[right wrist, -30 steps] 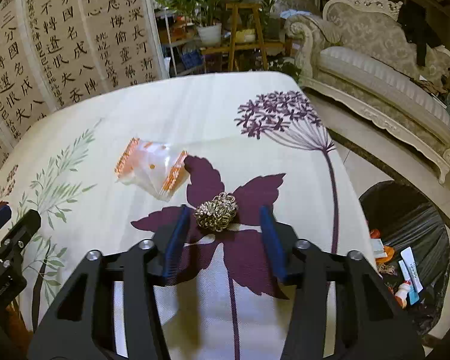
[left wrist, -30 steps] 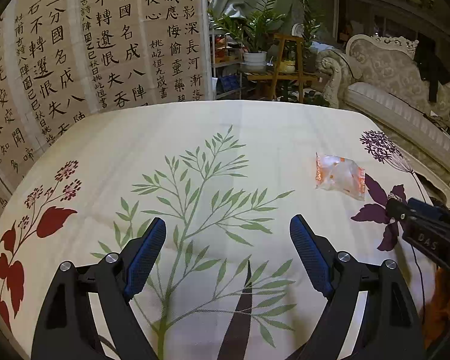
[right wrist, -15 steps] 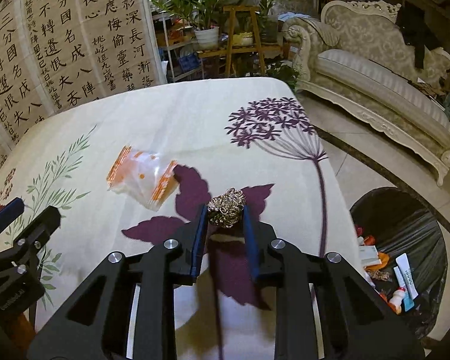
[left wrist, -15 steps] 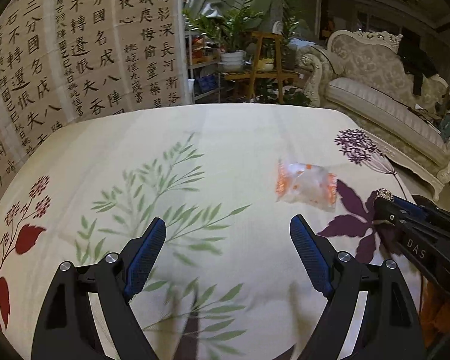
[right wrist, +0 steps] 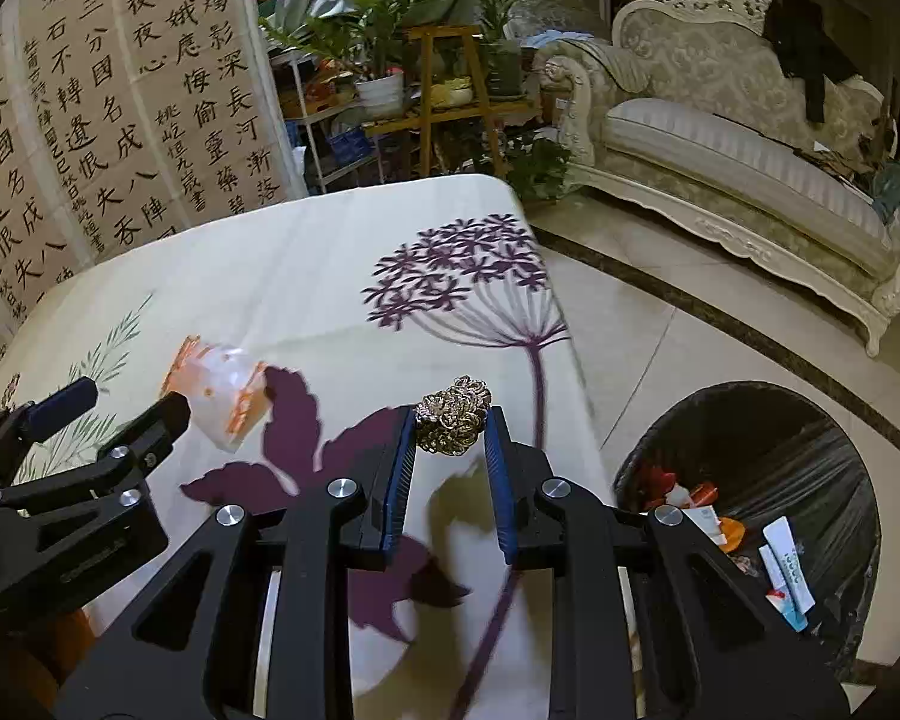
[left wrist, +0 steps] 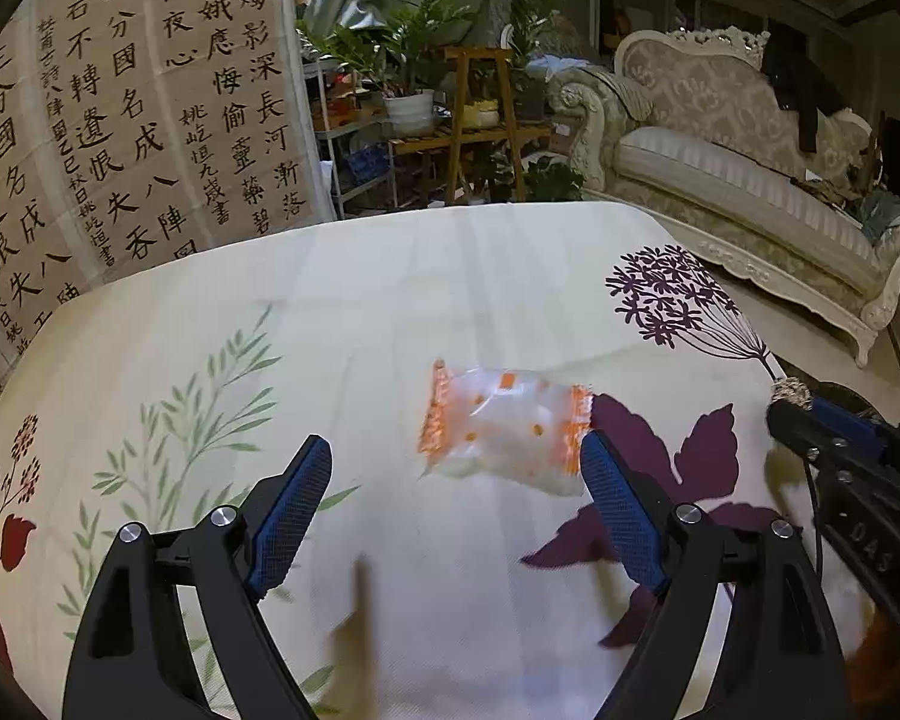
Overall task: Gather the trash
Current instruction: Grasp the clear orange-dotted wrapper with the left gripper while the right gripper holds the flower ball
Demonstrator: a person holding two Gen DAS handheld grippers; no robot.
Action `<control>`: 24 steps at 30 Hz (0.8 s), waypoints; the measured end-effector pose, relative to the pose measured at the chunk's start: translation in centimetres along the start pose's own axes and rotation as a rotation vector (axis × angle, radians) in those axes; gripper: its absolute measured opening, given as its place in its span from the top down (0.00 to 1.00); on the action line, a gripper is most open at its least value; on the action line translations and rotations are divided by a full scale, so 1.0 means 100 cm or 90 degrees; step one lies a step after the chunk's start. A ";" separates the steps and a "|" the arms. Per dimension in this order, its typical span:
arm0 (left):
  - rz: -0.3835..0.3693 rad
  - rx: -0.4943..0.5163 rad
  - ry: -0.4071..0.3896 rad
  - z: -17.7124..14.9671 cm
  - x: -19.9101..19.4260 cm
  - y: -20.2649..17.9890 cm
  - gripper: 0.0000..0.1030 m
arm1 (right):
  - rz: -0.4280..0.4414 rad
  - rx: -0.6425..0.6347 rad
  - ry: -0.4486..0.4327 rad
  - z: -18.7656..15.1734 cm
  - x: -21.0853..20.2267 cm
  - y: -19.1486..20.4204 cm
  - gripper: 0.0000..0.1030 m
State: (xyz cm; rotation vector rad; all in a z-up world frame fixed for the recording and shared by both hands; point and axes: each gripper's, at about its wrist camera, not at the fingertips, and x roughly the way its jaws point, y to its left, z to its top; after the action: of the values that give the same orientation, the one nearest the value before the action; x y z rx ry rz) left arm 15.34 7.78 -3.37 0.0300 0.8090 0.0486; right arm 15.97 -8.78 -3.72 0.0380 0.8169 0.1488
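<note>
My right gripper (right wrist: pixel 450 426) is shut on a crumpled golden foil ball (right wrist: pixel 453 414) and holds it above the table's right edge; the ball also shows in the left wrist view (left wrist: pixel 791 391). A clear wrapper with orange ends (left wrist: pixel 504 426) lies on the flowered tablecloth (left wrist: pixel 390 300), just ahead of my open left gripper (left wrist: pixel 456 480), close to its right finger. The wrapper also shows in the right wrist view (right wrist: pixel 222 390), in front of the left gripper (right wrist: pixel 120 408).
A black-lined trash bin (right wrist: pixel 768 480) with several pieces of trash stands on the tiled floor right of the table. A cream sofa (right wrist: pixel 750 156), a plant stand (right wrist: pixel 444 72) and a calligraphy screen (right wrist: pixel 108 120) lie behind the table.
My right gripper closed on the foil ball, lifted it and moved right toward the bin. My left gripper moved right toward the wrapper, staying open.
</note>
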 end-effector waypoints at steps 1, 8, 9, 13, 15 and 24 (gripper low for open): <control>0.002 0.002 0.005 0.001 0.004 -0.002 0.20 | 0.001 0.003 0.000 0.001 0.001 -0.003 0.78; 0.001 0.002 0.027 0.008 0.019 -0.007 0.20 | 0.010 0.014 -0.005 0.007 0.003 -0.013 0.78; -0.001 0.002 0.027 0.010 0.020 -0.007 0.20 | 0.011 0.015 -0.006 0.008 0.003 -0.013 0.78; -0.012 0.011 0.032 0.013 0.024 -0.010 0.20 | 0.016 0.015 -0.006 0.008 0.003 -0.014 0.78; -0.020 0.016 0.042 0.014 0.027 -0.011 0.20 | 0.017 0.014 -0.006 0.008 0.004 -0.013 0.78; -0.055 0.019 0.070 0.012 0.033 -0.010 0.34 | 0.020 0.012 0.000 0.006 0.005 -0.011 0.78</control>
State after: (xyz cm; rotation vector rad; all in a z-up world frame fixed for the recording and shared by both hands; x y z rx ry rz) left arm 18.49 6.93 -4.96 0.0205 0.9206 -0.0442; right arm 16.88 -9.77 -3.76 0.0689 0.8177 0.1701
